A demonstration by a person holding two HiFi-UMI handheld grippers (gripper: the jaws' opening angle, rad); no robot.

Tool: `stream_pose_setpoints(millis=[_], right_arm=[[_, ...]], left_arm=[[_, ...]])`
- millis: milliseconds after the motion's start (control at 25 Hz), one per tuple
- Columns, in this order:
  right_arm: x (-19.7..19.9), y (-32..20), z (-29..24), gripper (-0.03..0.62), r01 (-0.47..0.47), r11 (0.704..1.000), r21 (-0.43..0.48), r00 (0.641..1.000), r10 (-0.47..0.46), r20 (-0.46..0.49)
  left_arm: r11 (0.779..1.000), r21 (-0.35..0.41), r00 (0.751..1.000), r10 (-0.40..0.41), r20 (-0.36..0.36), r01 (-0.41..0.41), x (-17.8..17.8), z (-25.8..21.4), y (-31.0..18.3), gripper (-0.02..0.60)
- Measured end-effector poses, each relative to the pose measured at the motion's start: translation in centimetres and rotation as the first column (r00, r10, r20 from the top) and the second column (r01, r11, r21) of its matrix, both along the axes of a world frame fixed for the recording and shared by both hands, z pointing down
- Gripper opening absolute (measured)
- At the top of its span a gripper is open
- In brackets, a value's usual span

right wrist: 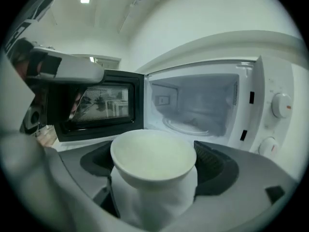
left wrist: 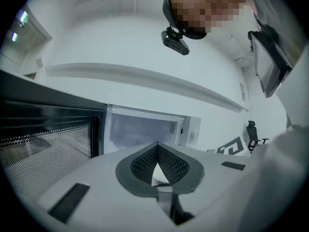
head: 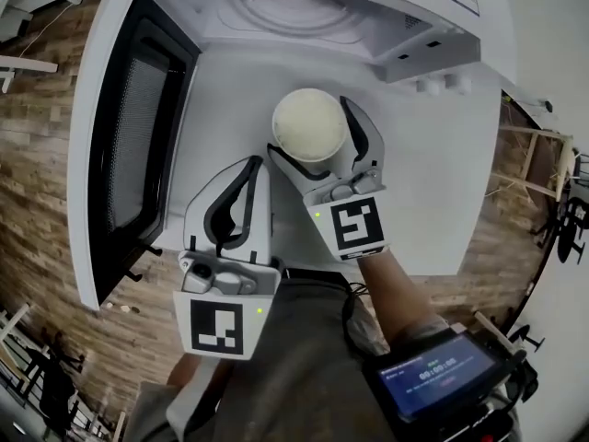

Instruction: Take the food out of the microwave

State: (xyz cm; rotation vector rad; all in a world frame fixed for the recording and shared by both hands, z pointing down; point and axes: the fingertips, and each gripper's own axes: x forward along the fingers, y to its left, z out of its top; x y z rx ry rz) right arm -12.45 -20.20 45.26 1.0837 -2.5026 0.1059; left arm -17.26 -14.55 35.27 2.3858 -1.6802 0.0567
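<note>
A white cup of pale food (head: 310, 124) is outside the microwave (head: 304, 7), in front of its open cavity. My right gripper (head: 314, 129) is shut on the cup, one finger on each side. In the right gripper view the cup (right wrist: 153, 161) fills the space between the jaws of the right gripper (right wrist: 154, 178); behind it the cavity with its glass turntable (right wrist: 186, 124) holds nothing. The left gripper (head: 250, 166) hovers low left of the cup, shut and holding nothing. In the left gripper view its tips (left wrist: 157, 145) meet, pointing at the microwave (left wrist: 142, 128).
The microwave door (head: 138, 127) swings open to the left, close to the left gripper. Two control knobs (right wrist: 281, 105) sit on the microwave's right panel. The white table (head: 442, 182) extends right of the cup; wooden floor (head: 46, 155) lies beyond. A screen device (head: 437, 374) hangs at the person's waist.
</note>
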Motion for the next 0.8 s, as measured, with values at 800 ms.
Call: stream_pose_setpoints(millis=[800], right_arm=[[-1.1,1.8,5.9,0.508,0.059,0.990,-0.126,0.998,-0.063,-0.031]], left_arm=[[0.999,-0.032,0.999,-0.034,0.033,0.035,-1.0,1.2,1.3,0.006]])
